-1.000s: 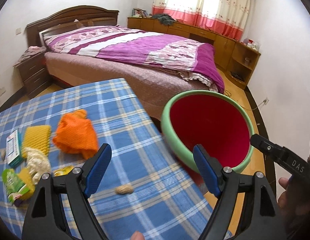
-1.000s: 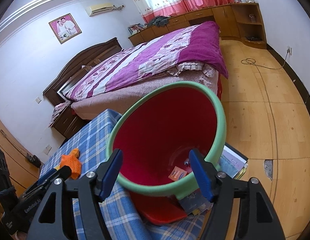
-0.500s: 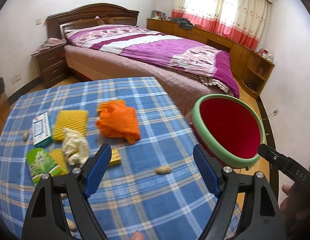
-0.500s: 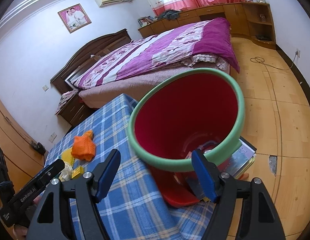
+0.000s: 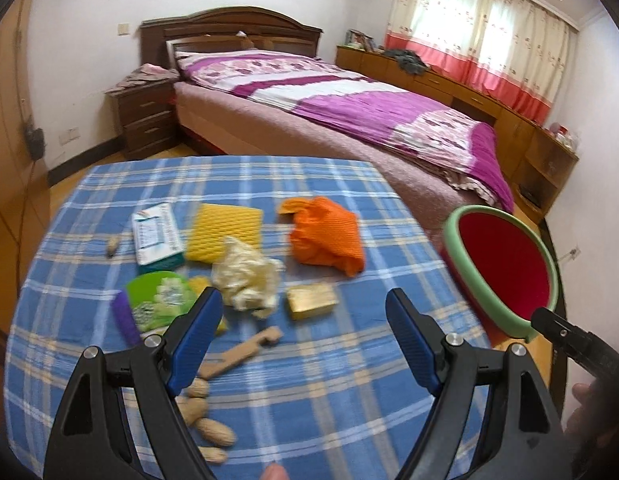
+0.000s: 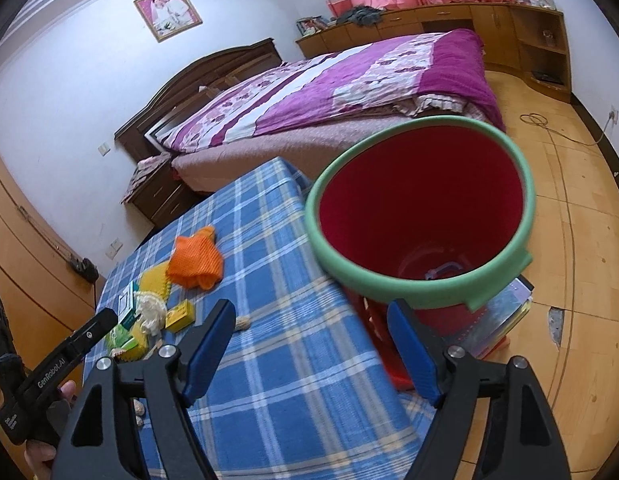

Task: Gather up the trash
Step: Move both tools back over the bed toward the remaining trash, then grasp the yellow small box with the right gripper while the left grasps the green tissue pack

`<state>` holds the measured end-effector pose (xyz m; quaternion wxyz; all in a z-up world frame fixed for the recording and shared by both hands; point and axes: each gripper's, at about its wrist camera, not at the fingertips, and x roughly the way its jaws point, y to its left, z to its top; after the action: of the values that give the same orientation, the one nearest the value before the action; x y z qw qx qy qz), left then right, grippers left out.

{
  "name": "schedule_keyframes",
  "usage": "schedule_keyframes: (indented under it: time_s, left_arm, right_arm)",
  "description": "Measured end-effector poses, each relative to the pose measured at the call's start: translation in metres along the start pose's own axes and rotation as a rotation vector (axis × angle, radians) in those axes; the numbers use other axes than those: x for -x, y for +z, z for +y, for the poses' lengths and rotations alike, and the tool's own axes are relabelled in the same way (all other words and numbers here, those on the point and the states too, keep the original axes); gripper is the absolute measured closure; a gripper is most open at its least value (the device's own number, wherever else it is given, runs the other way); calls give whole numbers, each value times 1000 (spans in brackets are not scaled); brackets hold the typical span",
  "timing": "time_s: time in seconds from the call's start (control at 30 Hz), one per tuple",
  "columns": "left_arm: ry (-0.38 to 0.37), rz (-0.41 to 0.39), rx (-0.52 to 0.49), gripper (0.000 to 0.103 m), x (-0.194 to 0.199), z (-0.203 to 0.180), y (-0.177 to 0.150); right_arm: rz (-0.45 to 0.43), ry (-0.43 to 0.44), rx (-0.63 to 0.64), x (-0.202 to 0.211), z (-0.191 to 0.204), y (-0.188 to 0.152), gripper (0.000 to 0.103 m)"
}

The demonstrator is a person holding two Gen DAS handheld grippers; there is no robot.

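Jaws on both grippers stand wide with nothing between them. The left gripper (image 5: 303,322) tilts down over the near middle of the desk (image 5: 329,408), which wears a blue plaid cloth. The right gripper (image 6: 311,334) also tilts down, at the desk's right edge just short of the bin (image 6: 421,216); its jaws have just been opening.

Trash lies in a loose cluster on the left half of the desk. A crumpled cream wrapper (image 5: 247,276) sits at the middle, touching a yellow ridged pad (image 5: 225,232) behind it. Right of that is a bunched orange cloth (image 5: 325,236), and nearer, a small gold box (image 5: 311,300). On the left lie a white-and-green carton (image 5: 157,238) and a green packet (image 5: 157,300); their print is too blurred to read. Several peanuts (image 5: 205,420) and a wooden clip (image 5: 245,350) lie nearest, by the left jaw.

The bin, red inside with a green rim, stands off the desk's right side, with a few scraps at its bottom. In the right wrist view the left gripper's body reads "GenRobot.AI".
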<state>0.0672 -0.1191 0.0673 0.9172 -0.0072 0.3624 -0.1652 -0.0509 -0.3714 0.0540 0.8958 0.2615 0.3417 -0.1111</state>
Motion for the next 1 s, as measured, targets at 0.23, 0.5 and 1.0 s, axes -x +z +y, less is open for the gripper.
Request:
schedule_keyframes:
  time_s: [0.23,0.5,1.0]
  left_arm:
    - [58,-4,45,20,0,37,-3]
    - [140,9,97,20,-12,78,-8]
    - [186,76,132,20,-48,107,-14]
  right_arm:
    - [33,9,38,-12,24,-7,22]
    - [69,8,67,-25,43,-15,22]
    - [117,2,90,-40,59,-22,21]
